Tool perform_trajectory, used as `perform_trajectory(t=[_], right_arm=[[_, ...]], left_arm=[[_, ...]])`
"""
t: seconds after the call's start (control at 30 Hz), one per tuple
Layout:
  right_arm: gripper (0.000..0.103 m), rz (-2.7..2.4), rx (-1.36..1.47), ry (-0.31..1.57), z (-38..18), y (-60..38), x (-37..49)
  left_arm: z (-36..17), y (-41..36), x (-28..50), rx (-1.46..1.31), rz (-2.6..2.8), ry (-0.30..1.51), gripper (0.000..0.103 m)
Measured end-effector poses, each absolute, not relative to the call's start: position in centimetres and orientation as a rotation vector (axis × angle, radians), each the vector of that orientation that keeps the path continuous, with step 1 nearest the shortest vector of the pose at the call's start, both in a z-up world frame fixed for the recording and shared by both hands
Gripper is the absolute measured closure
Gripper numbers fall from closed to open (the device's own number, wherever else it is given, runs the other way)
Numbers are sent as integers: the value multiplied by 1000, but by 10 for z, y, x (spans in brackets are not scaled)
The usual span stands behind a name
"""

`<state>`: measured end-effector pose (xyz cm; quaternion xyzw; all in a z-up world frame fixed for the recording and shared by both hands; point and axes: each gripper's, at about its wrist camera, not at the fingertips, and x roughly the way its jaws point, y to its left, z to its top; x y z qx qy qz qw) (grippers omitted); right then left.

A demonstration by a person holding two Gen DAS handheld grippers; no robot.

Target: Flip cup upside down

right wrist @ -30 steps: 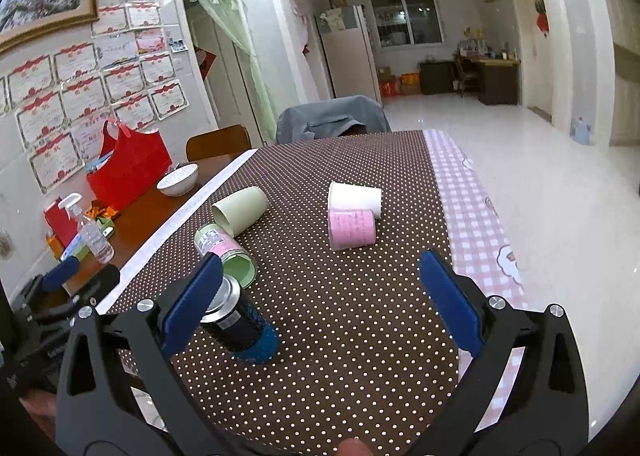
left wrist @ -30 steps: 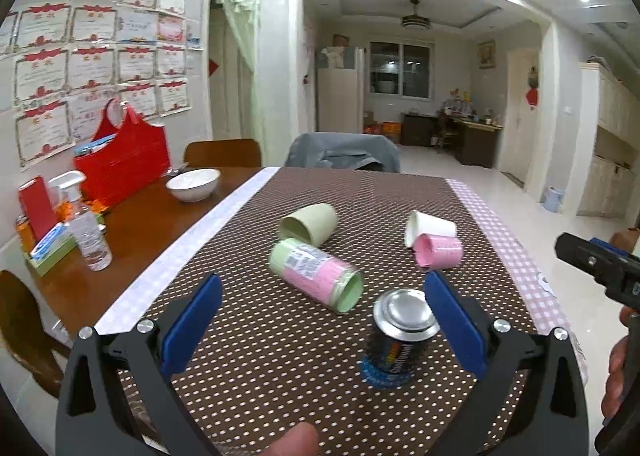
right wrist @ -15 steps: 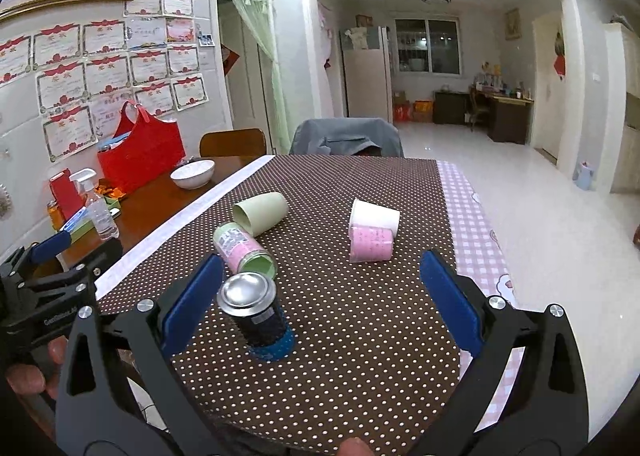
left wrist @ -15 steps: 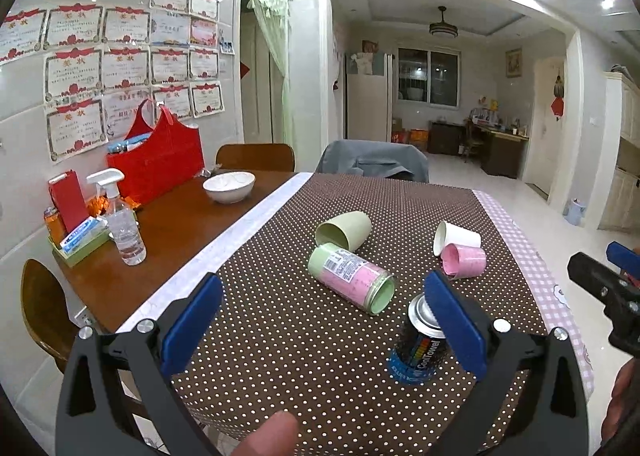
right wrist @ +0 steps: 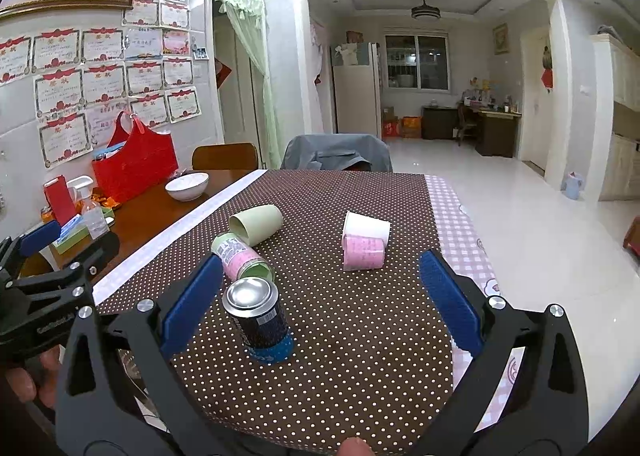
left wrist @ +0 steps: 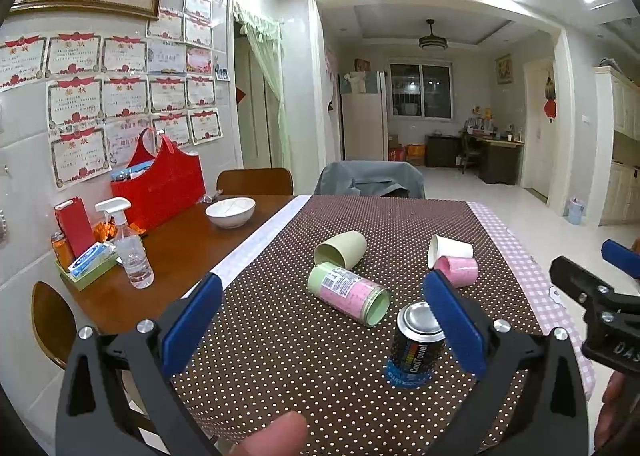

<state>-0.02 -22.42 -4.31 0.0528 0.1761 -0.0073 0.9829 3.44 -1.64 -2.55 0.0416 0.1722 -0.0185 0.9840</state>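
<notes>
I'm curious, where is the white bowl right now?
The white bowl sits on the bare wooden table at far left, beside the red bag.

Wooden table (left wrist: 180, 252) — dotted cloth (left wrist: 304, 336), toppled cups (left wrist: 340, 254), upright can (left wrist: 414, 344), bowl (left wrist: 230, 211)

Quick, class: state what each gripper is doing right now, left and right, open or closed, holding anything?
Left gripper: open, holding nothing, above the dotted tablecloth.
Right gripper: open, holding nothing; the dark can stands between its fingers, ungripped.
</notes>
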Motion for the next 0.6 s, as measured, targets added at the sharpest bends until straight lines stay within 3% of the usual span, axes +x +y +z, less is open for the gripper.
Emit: perform_trajectory(t=[0.6], right_arm=[[6, -39, 113, 340, -41, -230, -3]], left_arm=[[-21, -26, 23, 81, -69, 339, 4]])
